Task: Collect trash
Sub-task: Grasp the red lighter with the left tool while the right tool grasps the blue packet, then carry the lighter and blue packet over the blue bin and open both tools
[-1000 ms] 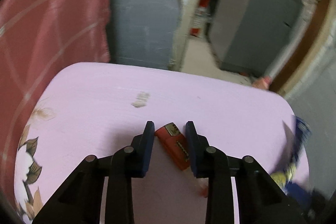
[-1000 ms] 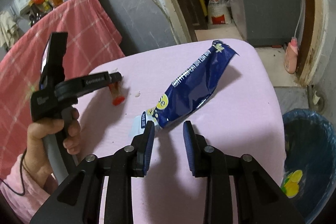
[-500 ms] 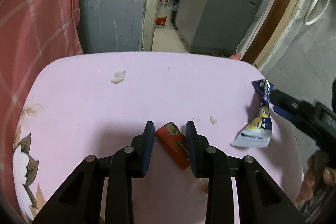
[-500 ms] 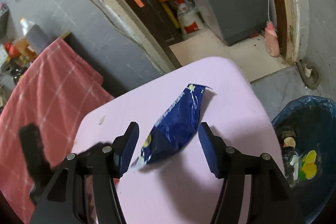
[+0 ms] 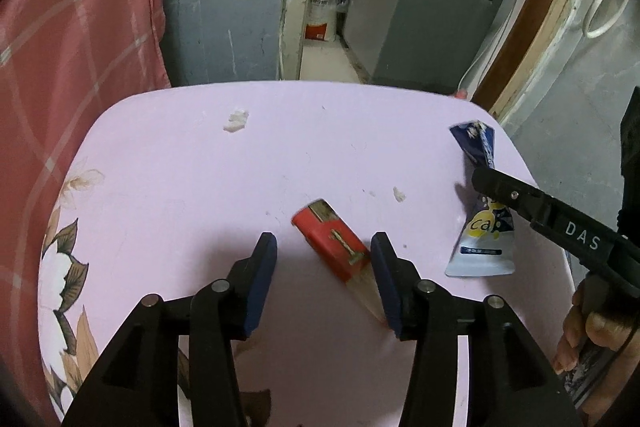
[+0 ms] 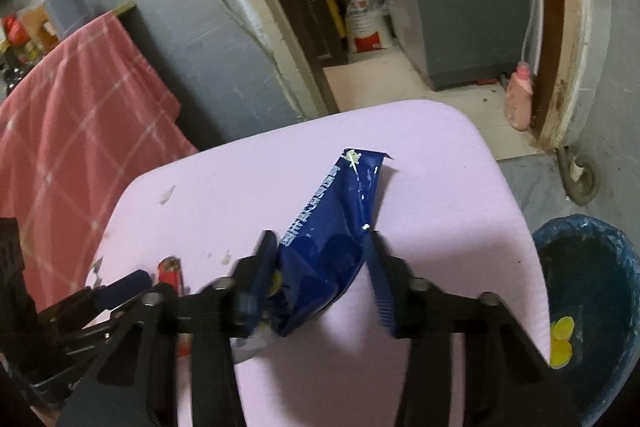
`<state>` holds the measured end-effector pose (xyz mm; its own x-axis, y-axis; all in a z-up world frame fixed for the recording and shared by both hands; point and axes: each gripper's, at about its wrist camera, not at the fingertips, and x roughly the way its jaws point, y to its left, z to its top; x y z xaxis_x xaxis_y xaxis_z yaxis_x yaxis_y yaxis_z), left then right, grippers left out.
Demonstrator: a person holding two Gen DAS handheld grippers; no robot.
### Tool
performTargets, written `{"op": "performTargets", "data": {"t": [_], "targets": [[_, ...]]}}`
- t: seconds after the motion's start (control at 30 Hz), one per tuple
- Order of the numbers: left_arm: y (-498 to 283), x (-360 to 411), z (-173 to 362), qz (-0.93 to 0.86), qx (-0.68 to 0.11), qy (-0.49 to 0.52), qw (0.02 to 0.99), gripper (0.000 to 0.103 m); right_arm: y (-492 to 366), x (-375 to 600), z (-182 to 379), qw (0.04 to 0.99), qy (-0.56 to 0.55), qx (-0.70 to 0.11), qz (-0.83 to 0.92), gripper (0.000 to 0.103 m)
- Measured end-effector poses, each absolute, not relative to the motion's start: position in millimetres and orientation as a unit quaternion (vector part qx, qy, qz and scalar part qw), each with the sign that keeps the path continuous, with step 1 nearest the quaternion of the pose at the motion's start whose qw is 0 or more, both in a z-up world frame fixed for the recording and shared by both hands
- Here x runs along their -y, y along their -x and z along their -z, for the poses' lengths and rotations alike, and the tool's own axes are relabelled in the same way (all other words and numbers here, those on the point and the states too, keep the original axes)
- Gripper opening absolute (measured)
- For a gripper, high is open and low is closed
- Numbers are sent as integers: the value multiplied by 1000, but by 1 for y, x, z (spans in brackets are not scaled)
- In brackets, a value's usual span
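Note:
A red cigarette pack (image 5: 334, 247) lies on the pink table (image 5: 192, 187). My left gripper (image 5: 324, 251) is open with the pack between its fingers, close to the right one. A blue snack wrapper (image 6: 332, 239) lies on the table; it also shows in the left wrist view (image 5: 482, 227). My right gripper (image 6: 322, 247) is open around the wrapper, its fingers at either side. The red pack (image 6: 170, 269) shows small at the left of the right wrist view.
A blue-lined trash bin (image 6: 588, 291) with yellow scraps stands on the floor right of the table. White crumbs (image 5: 237, 120) lie on the far table. A red checked cloth (image 5: 72, 27) hangs at the left. A grey cabinet (image 5: 428, 3) stands behind.
My left gripper has opened wide, and the red pack now lies loose between its fingers. My right gripper has moved forward over the blue wrapper, which now sits between its fingers.

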<state>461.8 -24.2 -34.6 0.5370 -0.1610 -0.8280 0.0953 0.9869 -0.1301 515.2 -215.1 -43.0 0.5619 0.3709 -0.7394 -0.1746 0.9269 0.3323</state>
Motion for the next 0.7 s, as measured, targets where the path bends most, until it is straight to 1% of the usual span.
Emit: {"op": "performTargets", "data": {"t": [0.07,0.13,0.23,0.33,0.4,0.47,0.53,0.6,0.7], "targets": [[-463,28,35,73,-482,34,872,43,-511,214,42,875,-104,-443,-166,26],[-464,33,37,63,-488,28,870,42,-508,212,41,875,-94,-444,-171,26],[-465,38,39,57,-486,15,872,31,-505,215,42,871,-100,-448,-178,26],[-463,41,39,51,-485,14,873,28,-502,218,42,868,-105,-449,-185,25],[-461,42,40,56,-485,18,872,20,-497,220,42,867,-107,-447,-193,23],[-458,43,41,63,-483,22,873,15,-492,223,40,869,-111,-440,-197,19],[-456,45,42,71,-481,25,873,7,-487,227,38,870,-119,-434,-200,16],[-450,50,42,78,-475,25,876,7,-481,235,36,870,-134,-430,-202,11],[-439,57,40,89,-468,35,878,7,-471,246,36,873,-152,-419,-201,7]]}}
